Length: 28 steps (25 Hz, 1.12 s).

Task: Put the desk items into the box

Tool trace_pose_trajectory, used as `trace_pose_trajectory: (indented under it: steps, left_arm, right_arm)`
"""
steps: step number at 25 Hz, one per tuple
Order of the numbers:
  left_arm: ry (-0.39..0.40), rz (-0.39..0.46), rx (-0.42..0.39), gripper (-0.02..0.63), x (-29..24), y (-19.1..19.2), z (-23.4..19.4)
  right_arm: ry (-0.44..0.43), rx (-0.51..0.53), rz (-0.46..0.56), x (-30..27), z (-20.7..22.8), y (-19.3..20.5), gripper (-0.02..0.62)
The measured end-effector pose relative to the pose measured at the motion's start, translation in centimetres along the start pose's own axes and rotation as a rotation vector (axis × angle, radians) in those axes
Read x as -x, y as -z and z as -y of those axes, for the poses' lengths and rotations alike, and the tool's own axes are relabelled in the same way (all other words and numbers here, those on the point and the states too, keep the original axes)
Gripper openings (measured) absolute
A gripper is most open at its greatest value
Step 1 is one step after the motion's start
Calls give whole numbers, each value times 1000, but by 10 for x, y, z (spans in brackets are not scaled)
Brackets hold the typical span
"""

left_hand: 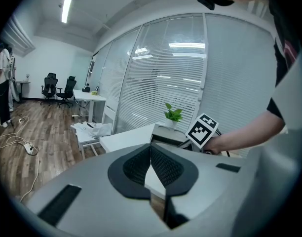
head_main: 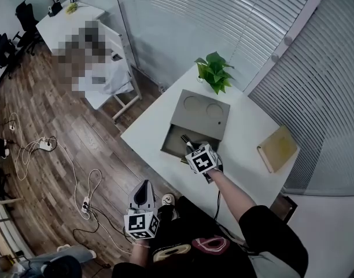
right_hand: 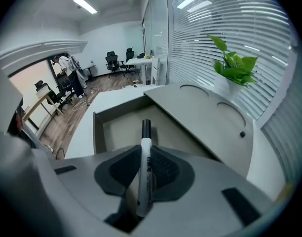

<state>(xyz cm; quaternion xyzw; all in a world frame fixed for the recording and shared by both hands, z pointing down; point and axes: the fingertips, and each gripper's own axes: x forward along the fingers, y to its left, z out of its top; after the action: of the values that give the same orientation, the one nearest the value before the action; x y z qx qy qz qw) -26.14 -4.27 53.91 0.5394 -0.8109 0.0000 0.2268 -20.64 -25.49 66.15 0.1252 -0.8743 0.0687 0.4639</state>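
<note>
— Marker [right_hand: 143,181], where is it?
— Clamped in the right hand-held gripper [right_hand: 144,152], cap pointing into the open box [right_hand: 116,132] on the tabletop [head_main: 246,126].
— Left hand-held gripper [left_hand: 151,152]?
— Jaws closed, empty, held off the tabletop's near left edge.

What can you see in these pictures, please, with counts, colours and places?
Desk: one, white, by the blinds.
Box: one, grey, on the desk, lid partly off.
Plant: one, green, at the desk's far corner behind the box.
Notebook: one, tan, on the desk, right of the box.
Marker: one, white with a black cap, over the box's open part.
Power strips: two, white, on the wooden floor among cables.
Office chairs: at least two, black, far left.
Left gripper: one, grey, shut and empty, low, off the desk.
Right gripper: one, grey, shut on the marker.
</note>
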Motion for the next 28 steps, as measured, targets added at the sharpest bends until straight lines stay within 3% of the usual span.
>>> trace_pose_trajectory:
  steps: [7,22,28]
  left_arm:
    - [-55,19,7,18,6,-1,-16]
    - [-86,22,5,18,15,2,-21]
    - [-94,18,4,18,18,6,-22]
  right_arm:
    - [-7,-2,-21,-8,-1,2,72]
    - [-11,-60,-24,-13,1,5,80]
    - [-29,-68,-21,-14,-2,4,110]
